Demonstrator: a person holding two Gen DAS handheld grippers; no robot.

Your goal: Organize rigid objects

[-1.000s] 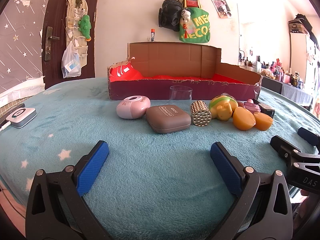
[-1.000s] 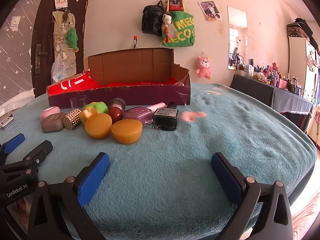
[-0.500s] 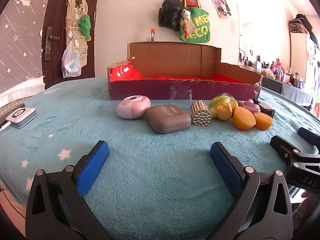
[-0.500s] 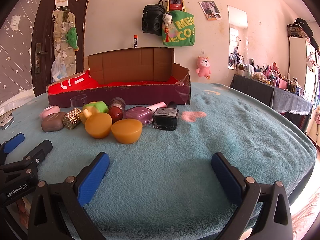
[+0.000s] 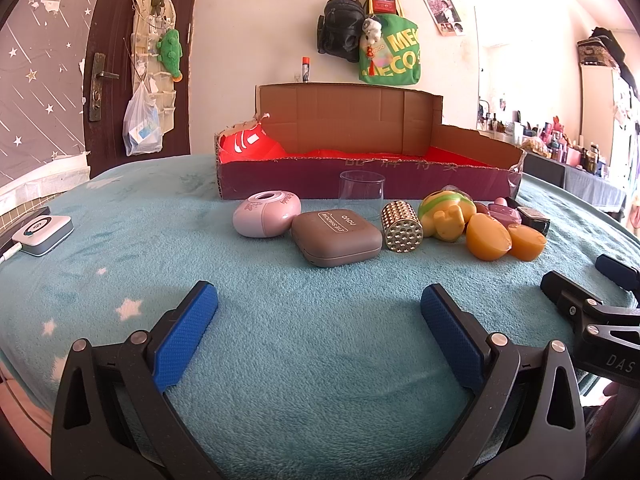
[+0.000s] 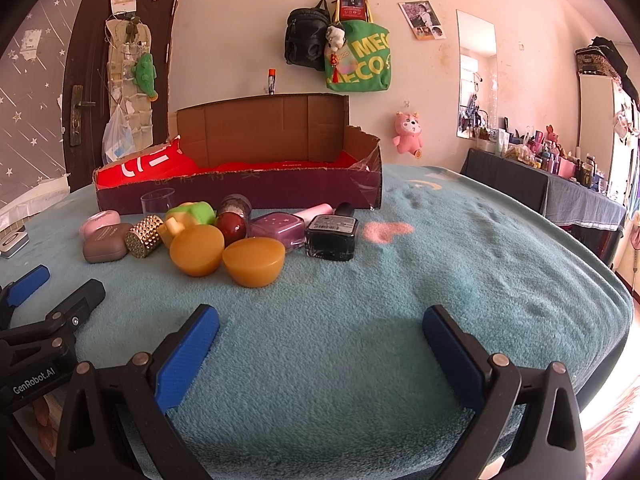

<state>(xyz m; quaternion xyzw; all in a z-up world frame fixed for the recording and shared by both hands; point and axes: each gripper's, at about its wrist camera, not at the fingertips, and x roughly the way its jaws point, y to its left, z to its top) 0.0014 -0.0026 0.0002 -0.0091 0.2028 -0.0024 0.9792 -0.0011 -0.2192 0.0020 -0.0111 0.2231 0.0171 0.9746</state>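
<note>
Teal fleece blanket (image 5: 320,360) over a bed, carrying a row of small rigid objects along the front wall of an open cardboard box (image 5: 360,180) with red lining. Left to right in the left wrist view: pink rounded case (image 5: 266,219); grey-brown clamshell case (image 5: 335,237), touching it; gold studded cylinder (image 5: 402,227) on its side; clear plastic cup (image 5: 362,192) upright just behind; yellow-green toy (image 5: 446,216); two amber half-domes (image 6: 224,250); dark red ball (image 6: 231,227); purple nail-polish bottle (image 6: 280,227); black square bottle (image 6: 331,236) at the right end. Left gripper (image 5: 319,314) and right gripper (image 6: 321,328) both spread wide, empty, low over the blanket and well short of the row.

Handling, as judged: all items light and stiff. Grey-brown case best taken across its flat sides; cylinder across its length, since liable to roll on the soft pile. Amber domes and red ball smooth and curved (likely to squirt from the pads unless gripped at the widest part). Cup thin-walled, probably easy to crush or tip; bottles apparently glass, so gentle placement advised. Crowding at the right end, with pieces touching, leaves little finger room.
</note>
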